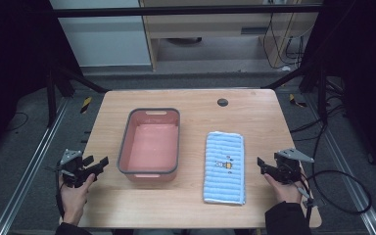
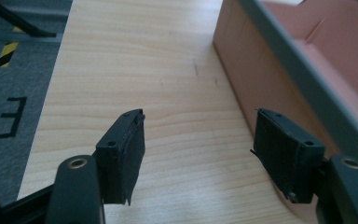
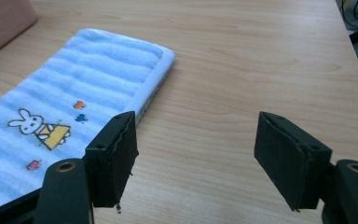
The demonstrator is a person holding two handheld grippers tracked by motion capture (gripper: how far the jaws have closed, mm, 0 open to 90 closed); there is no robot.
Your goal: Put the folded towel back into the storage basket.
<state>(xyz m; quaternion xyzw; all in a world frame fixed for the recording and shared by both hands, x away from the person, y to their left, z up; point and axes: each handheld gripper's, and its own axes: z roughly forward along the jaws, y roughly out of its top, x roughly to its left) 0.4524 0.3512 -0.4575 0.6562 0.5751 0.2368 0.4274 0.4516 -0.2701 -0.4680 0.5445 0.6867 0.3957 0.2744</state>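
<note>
A folded blue striped towel [image 1: 224, 167] with a small rabbit picture lies flat on the wooden table [image 1: 196, 105], right of centre. A pink tub with a grey rim [image 1: 149, 142] stands left of centre, nothing inside it. My left gripper [image 1: 98, 163] hovers open at the table's left edge, its jaws pointing at the tub's near left corner [image 2: 279, 70], a little apart from it. My right gripper [image 1: 263, 164] is open just right of the towel [image 3: 70, 102], with bare wood between its jaws [image 3: 196, 154].
A round black grommet [image 1: 222, 102] sits near the table's far edge. Black frame bars and cables run along the floor on both sides. A black cable [image 1: 340, 191] trails from my right gripper off the table's right edge.
</note>
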